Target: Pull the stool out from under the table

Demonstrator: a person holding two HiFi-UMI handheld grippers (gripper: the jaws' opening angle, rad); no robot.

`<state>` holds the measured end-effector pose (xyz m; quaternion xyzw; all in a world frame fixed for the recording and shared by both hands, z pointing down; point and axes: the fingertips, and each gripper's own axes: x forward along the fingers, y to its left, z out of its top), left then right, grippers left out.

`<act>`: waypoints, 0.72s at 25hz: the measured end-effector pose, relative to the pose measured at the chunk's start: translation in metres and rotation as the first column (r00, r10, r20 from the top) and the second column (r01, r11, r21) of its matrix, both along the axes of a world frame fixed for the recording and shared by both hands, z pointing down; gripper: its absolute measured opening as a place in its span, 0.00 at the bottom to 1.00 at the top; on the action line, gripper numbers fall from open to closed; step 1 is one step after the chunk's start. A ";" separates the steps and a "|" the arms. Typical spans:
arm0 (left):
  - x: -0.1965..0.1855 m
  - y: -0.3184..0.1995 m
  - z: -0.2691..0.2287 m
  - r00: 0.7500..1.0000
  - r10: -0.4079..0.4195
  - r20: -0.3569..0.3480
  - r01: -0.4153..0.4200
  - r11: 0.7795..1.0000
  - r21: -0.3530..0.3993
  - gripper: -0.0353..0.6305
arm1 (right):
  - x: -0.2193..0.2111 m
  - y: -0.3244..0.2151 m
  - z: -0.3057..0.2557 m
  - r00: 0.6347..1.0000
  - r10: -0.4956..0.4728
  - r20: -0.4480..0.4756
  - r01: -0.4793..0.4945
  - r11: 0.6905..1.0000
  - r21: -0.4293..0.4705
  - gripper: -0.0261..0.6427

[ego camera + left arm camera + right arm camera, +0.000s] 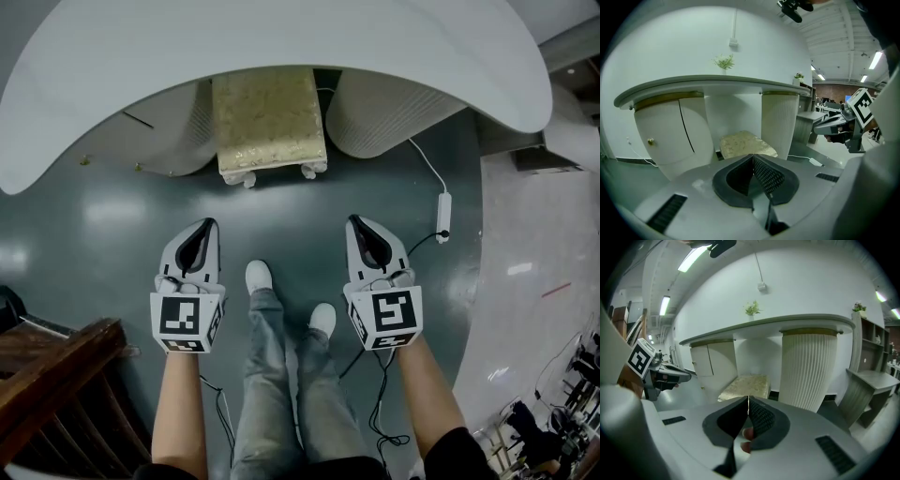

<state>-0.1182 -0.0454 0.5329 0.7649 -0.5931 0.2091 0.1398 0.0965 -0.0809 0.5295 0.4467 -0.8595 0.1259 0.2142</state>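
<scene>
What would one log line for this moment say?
stool: under table, untouched | left gripper: jaws shut, empty | right gripper: jaws shut, empty

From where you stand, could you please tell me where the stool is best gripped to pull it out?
Probably the stool by its front edge, from the near side: the table covers its back, and the ribbed pedestal and cabinet flank its sides. Its casters suggest it would roll out. The left gripper and right gripper are shut, so open the jaws first.
</scene>
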 end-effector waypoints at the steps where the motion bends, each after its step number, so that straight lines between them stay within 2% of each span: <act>1: -0.001 -0.002 0.008 1.000 -0.001 0.002 0.001 1.000 0.002 0.07 | -0.001 -0.002 0.009 1.000 -0.002 -0.005 0.002 1.000 0.001 0.13; 18: -0.024 -0.032 0.120 0.999 -0.030 0.011 0.030 0.999 0.027 0.07 | -0.019 -0.033 0.123 0.999 -0.030 -0.016 0.030 1.000 0.007 0.13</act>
